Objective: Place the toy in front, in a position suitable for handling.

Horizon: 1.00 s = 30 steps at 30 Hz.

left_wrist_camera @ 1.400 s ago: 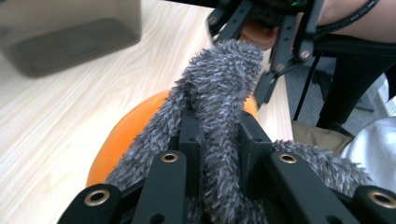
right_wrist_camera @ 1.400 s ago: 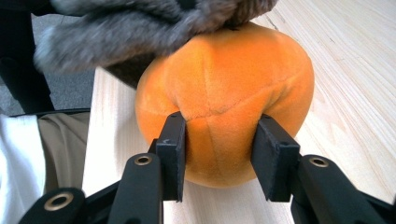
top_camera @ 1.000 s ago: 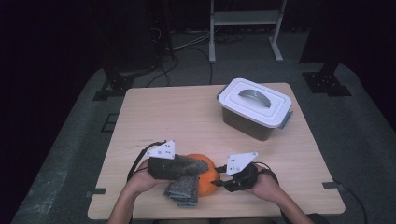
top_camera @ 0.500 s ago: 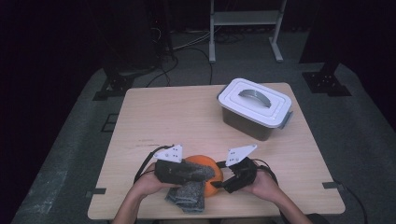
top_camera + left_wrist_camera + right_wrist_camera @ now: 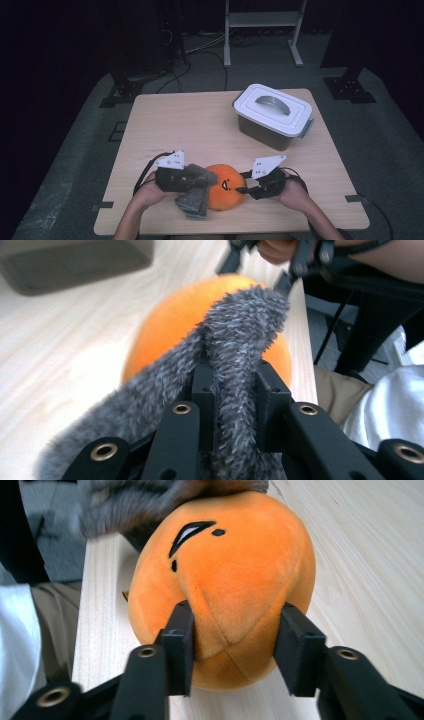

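From the high view, both forearms come in from the near edge of the table [image 5: 200,120], hands low and level, angled in toward each other. The left gripper [image 5: 192,177] sits left of the orange plush ball [image 5: 227,189], its jaws pinched tight on a grey fuzzy cloth [image 5: 195,200] that drapes over the ball's left side and hangs down toward the near edge. The right gripper [image 5: 246,189] comes in from the right, its tips on the ball's right side. The ball rests close to the near edge, near the middle of that edge. Far right stands a white lidded box [image 5: 272,115], well apart from the hands, with a broad stretch of bare tabletop between and to the far left.

Over to the left gripper view: the left gripper [image 5: 235,390] has its black jaws nearly together, clamped on a fold of the grey fuzzy cloth [image 5: 240,335], which rises between them and lies across the orange plush ball [image 5: 170,325]. The right gripper [image 5: 280,260] shows beyond the ball at the top, and the table's edge runs just right of the ball.

Now the right gripper view: the right gripper [image 5: 232,645] straddles the near end of the orange plush ball [image 5: 225,570], jaws partway apart with the plush bulging between them, both pads pressed into it; these jaws have just been closing in. The grey fuzzy cloth [image 5: 135,500] lies over the ball's far top. The table's edge runs close on the left; open wood stretches right.
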{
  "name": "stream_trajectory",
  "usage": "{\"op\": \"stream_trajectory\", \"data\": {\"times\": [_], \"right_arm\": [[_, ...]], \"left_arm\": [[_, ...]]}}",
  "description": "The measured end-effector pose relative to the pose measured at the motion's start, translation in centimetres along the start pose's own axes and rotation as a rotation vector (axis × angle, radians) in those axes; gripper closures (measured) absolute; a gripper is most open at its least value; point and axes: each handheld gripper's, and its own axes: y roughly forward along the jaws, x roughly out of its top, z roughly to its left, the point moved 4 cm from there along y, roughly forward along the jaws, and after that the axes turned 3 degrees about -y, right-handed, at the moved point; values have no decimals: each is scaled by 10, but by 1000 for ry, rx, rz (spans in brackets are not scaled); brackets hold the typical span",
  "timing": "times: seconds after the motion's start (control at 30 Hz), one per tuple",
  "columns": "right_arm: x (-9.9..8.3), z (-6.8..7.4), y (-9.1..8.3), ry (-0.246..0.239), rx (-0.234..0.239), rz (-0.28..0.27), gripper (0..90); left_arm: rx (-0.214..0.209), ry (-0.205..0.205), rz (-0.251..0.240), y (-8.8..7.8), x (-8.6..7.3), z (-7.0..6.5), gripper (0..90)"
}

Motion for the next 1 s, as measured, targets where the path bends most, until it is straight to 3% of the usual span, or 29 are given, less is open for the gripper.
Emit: {"op": "stream_trajectory", "data": {"times": [0.17, 0.2, 0.33, 0.47, 0.57, 0.7, 0.8, 0.9, 1.0], "right_arm": [[-3, -5, 0, 110, 49, -6, 321], [0, -5, 0, 153, 75, -36, 276], [2, -7, 2, 194, 80, -51, 260], [-2, -8, 7, 228, 78, -43, 313], [-1, -4, 7, 182, 49, -44, 421], [5, 6, 6, 97, 44, -59, 477], [9, 13, 6, 37, 42, -60, 492], [7, 12, 4, 23, 43, -54, 506], [3, 10, 2, 31, 51, -48, 506]], "left_arm": [[-38, 3, 14, 11, 2, -6, 750], [-53, 3, 13, 13, 2, -8, 750], [-120, 20, 28, 21, 3, -17, 750], [-106, 34, 38, 21, 5, -16, 749], [-70, 29, 14, 15, 7, -13, 753], [-32, 16, -48, 6, 14, -10, 755], [-26, 22, -40, 5, 15, -10, 755], [-20, 10, -29, 4, 11, -7, 755], [-4, -29, -31, -2, 3, 2, 755]]}}
